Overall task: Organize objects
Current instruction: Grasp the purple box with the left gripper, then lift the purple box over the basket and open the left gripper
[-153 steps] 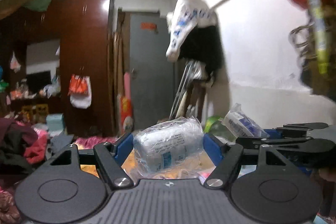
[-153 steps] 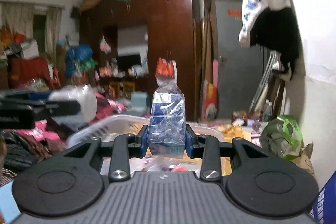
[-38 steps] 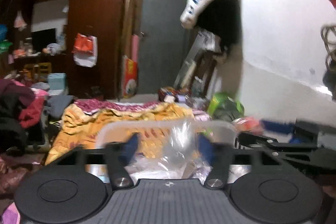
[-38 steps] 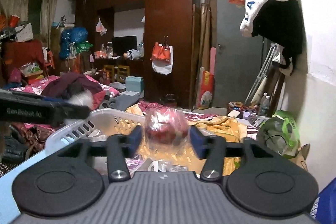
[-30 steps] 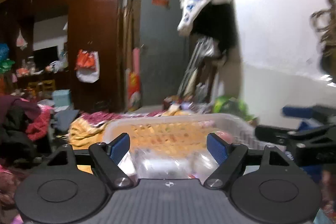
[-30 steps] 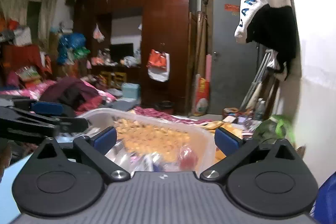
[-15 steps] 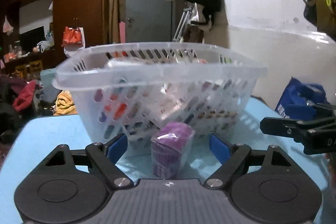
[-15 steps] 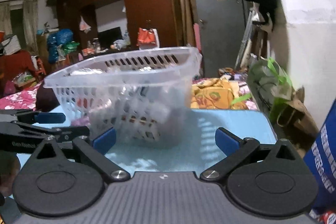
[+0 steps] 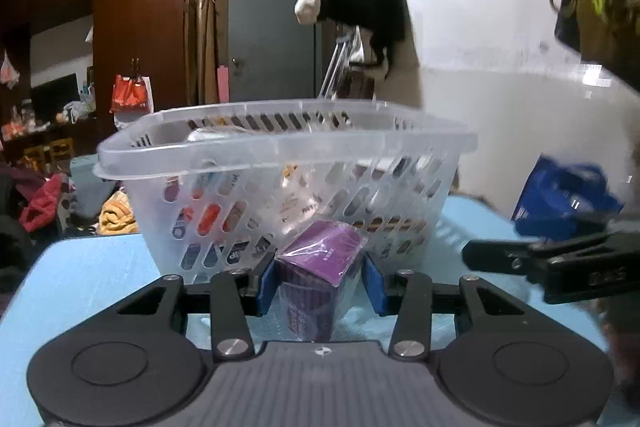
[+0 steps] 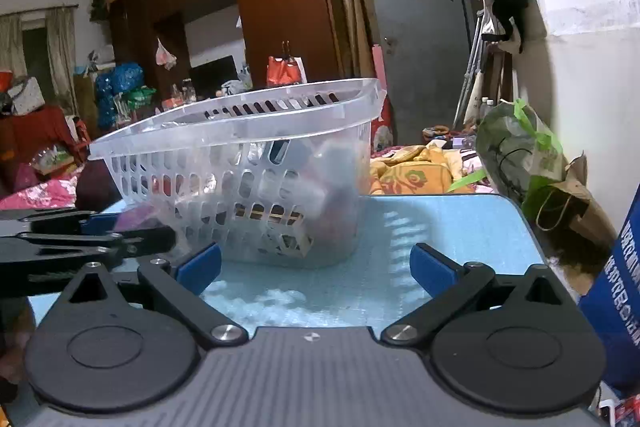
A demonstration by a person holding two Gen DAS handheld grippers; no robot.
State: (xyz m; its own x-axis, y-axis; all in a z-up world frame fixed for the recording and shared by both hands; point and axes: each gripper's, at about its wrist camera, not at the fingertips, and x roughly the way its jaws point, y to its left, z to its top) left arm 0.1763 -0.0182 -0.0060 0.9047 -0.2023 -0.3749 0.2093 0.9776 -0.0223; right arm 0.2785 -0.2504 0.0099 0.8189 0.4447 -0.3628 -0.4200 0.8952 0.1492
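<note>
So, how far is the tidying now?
Several packets already lie in the basket. The left tool is closing around a purple packet on the table; it must still go in. The right tool is open, holding nothing.

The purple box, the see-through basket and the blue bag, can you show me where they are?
purple box (image 9: 320, 253): left wrist view, on its wrapped top face.
see-through basket (image 9: 280, 147): left wrist view, on its front rim.
blue bag (image 9: 560, 199): left wrist view, on its crumpled front.
</note>
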